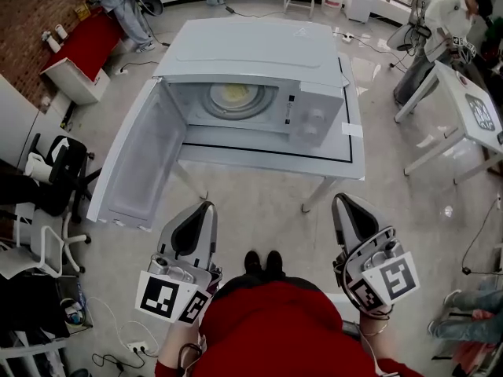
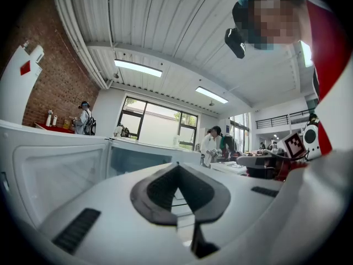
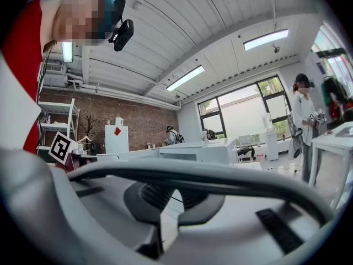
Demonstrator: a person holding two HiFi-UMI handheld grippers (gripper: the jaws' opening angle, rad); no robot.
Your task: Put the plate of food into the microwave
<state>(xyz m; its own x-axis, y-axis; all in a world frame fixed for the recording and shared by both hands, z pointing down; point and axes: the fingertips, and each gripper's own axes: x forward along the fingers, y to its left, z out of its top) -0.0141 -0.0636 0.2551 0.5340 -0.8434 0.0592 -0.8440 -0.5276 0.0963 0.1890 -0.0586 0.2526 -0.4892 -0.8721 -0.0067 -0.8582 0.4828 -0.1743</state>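
Note:
A white microwave (image 1: 259,85) stands on a white table (image 1: 275,159), its door (image 1: 137,159) swung wide open to the left. Inside the cavity sits the plate of food (image 1: 234,98), pale with yellowish food on it. Both grippers hang low near my body, well short of the table. The left gripper (image 1: 206,206) is shut with nothing in it, pointing toward the open door. The right gripper (image 1: 339,200) is shut and empty too, below the table's front right corner. In the left gripper view the shut left gripper (image 2: 177,167) faces the door (image 2: 55,170); the plate is hidden there. The right gripper (image 3: 174,189) in its own view points toward the microwave (image 3: 193,150).
Office chairs (image 1: 55,171) stand at the left beside the open door. Another white table (image 1: 464,108) is at the right, with a person (image 1: 448,22) next to it. A red bench (image 1: 86,42) lies at the far left. Cables (image 1: 118,344) trail on the floor.

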